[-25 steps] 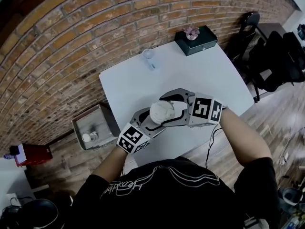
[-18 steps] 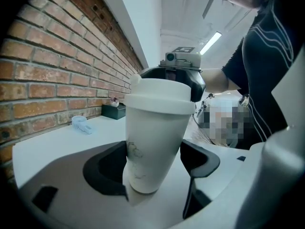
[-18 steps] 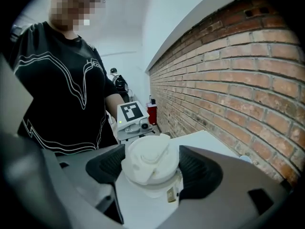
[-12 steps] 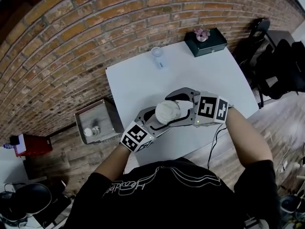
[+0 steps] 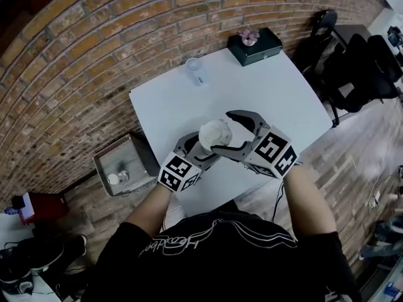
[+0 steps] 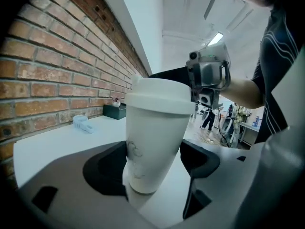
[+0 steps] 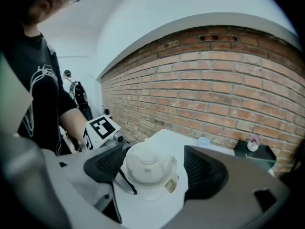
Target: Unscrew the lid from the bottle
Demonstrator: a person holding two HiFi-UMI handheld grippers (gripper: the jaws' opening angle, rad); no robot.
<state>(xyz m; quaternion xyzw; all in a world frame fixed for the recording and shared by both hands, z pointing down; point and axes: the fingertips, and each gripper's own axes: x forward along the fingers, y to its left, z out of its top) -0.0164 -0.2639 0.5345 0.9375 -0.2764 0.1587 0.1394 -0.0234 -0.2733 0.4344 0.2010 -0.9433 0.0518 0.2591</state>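
A white bottle with a white lid hangs tilted above the white table, near its front edge. My left gripper is shut on the bottle's lower body, its pads at both sides in the left gripper view. My right gripper comes in from the right with its jaws round the lid. Those jaws are opening: a gap shows between the lid and the right pad, and the far finger stands off the lid.
At the table's far edge lie a small clear plastic piece and a dark green box with a flower on it. A grey bin stands on the floor at the left; black chairs at the right.
My right gripper has swung round the lid toward me and its jaws have spread wider. The left gripper still holds the bottle in about the same place.
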